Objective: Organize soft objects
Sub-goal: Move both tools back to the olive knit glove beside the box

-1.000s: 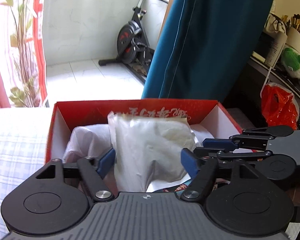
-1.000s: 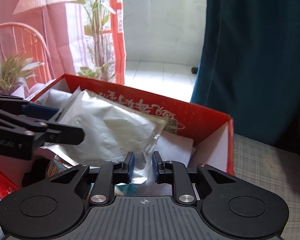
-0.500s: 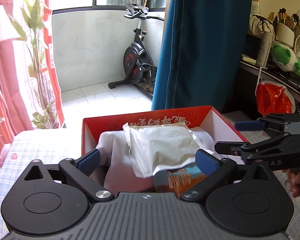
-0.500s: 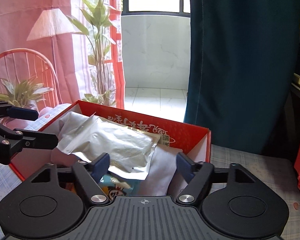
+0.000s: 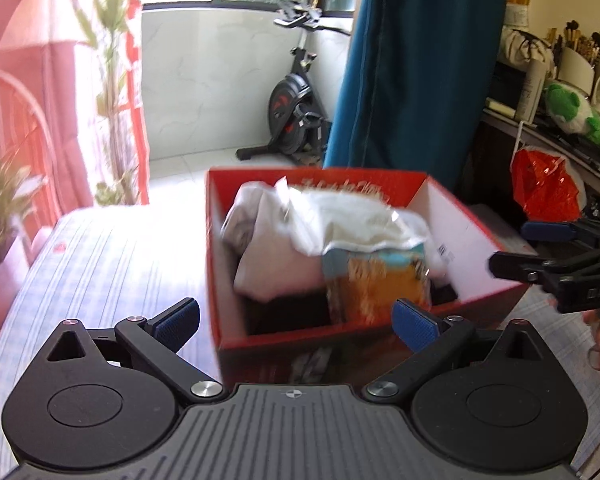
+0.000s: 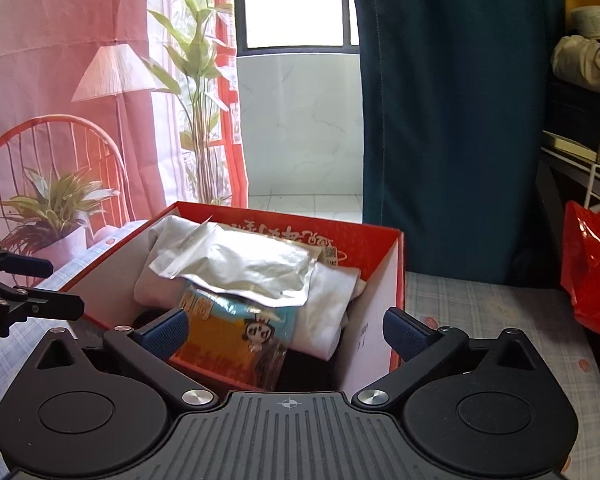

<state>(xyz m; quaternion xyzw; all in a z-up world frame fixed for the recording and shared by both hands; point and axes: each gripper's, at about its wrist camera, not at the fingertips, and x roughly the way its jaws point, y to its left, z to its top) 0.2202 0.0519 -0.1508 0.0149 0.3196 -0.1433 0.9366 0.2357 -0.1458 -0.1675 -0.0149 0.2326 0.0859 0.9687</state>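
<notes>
- Now the left gripper stands pulled back from the red box, jaws wide apart and empty; a second ago its pads flanked the silver pouch inside the box.
- Meanwhile the right gripper is opening, its jaws spread wide with nothing pinched between them; a second ago they were nearly shut at the pouch's lower edge.
- Released, the silver pouch lies in the box, resting on a white cloth bundle and overlapping the top of an orange-and-blue snack packet.
- Both grippers sit farther from the box than before, so its whole rim now shows, standing on the checked cloth of the counter.
- Right of the box hangs a red plastic bag.
</notes>
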